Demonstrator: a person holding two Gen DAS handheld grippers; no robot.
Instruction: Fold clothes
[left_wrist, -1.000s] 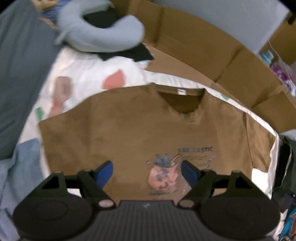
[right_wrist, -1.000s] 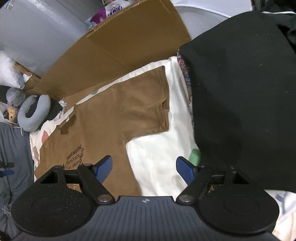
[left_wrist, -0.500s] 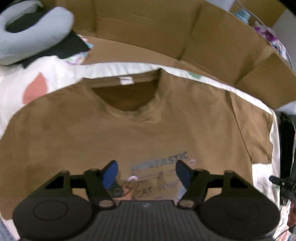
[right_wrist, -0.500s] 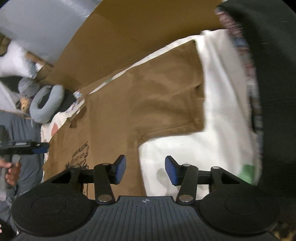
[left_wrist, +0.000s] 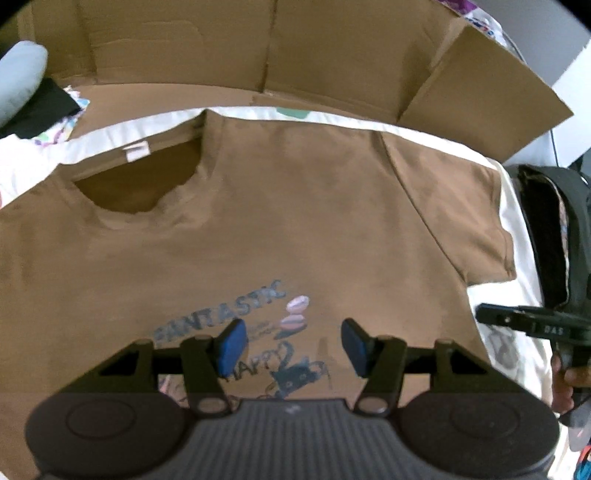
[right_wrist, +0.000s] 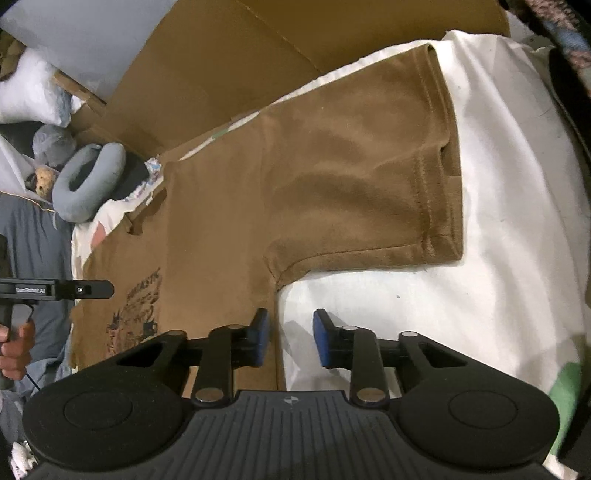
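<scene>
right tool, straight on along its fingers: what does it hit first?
Probably the side edge of the brown T-shirt below the sleeve, or the white sheet beside it. The right tool is closing, nothing between its pads yet; depth unclear.

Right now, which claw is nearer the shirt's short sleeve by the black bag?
Right. The right claw straddles the shirt's side edge just under that sleeve; the left claw hangs over the chest print.
</scene>
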